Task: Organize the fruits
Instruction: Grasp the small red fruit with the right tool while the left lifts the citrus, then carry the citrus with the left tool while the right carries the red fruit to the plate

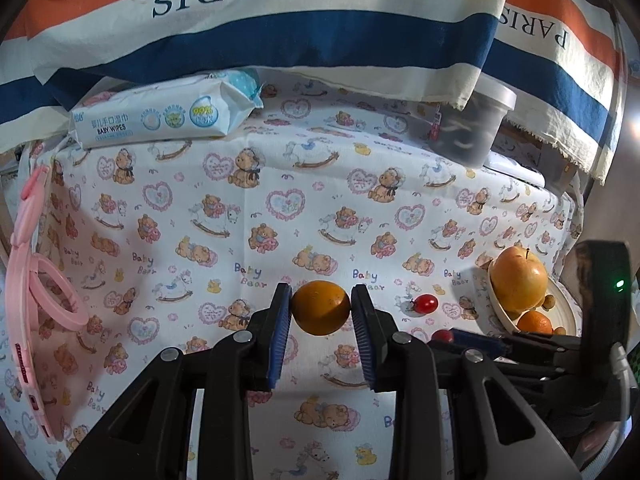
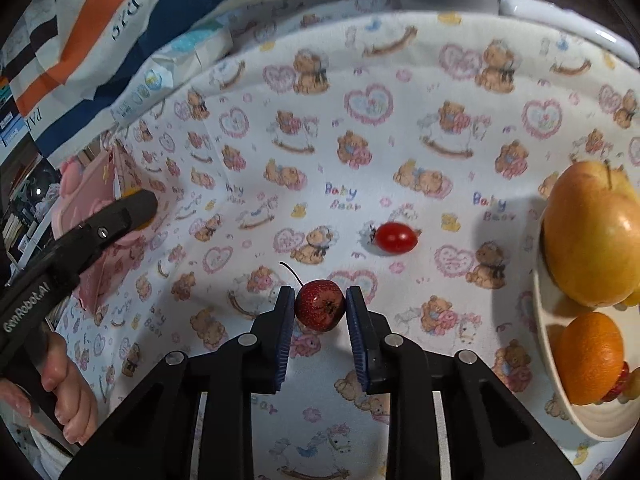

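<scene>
My left gripper (image 1: 320,306) is shut on a round orange fruit (image 1: 320,308), which its blue pads clamp from both sides over the bear-print cloth. My right gripper (image 2: 320,312) is shut on a small dark-red fruit (image 2: 320,310) with a thin stem, low over the cloth. A cherry tomato (image 2: 396,237) lies loose just beyond it. At the right stands a cream plate (image 2: 560,412) holding a large yellow apple (image 2: 592,240), an orange (image 2: 592,360) and smaller fruit. In the right wrist view the left gripper's near finger (image 2: 120,216) reaches in from the left.
A pack of baby wipes (image 1: 160,120) lies at the back left. A pink ring stand (image 1: 60,300) is on the left edge and a grey lidded tub (image 1: 472,124) at the back right. A striped PARIS cloth (image 1: 280,40) hangs behind. A person's hand (image 2: 68,392) grips the left handle.
</scene>
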A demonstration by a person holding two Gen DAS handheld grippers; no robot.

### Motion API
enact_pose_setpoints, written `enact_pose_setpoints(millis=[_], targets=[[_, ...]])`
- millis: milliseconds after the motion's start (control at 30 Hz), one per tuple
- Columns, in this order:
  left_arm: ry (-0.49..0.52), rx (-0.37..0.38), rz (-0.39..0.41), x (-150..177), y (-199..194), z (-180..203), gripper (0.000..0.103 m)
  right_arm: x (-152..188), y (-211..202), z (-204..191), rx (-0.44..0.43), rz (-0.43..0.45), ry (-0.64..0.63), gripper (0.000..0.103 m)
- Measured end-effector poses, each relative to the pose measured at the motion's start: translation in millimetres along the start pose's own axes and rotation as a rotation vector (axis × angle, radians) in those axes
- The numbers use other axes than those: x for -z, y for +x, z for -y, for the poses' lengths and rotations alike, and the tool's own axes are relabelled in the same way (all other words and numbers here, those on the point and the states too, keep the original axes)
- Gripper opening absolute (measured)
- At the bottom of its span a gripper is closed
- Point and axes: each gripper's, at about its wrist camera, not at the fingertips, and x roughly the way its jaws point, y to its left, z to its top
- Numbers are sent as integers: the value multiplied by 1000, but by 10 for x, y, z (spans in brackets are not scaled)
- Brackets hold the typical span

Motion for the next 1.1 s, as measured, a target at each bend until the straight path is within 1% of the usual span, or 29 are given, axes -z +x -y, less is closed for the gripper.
enact_pose_setpoints(millis=[167,400,500,600,700,767,833,933,1100], targets=[[3,8,12,-7,-40,2,29,-38,-173,-14,24,65,-3,27],[25,10,30,-16,-112,54,29,-84,-442,-37,34,106,-1,27],[36,34,42,-50,-222,133,29,-118,-621,-51,67,137,-5,27],[67,47,86,-108,-428,283,29,-117,-852,-65,100,189,-34,27],[119,62,101,-160,-560,463,29,-95,-1109,-33,138,247,-61,27],[157,57,113,-189,-604,601,29,-79,-1291,24,152,279,-57,27],[176,65,120,-218,-622,715,29,-73,-1455,104,149,303,-40,27],[189,115,120,-258,-635,915,29,-43,-1692,254,140,334,-6,27],[236,191,116,-261,-575,1322,29,61,-1959,523,201,381,23,27]])
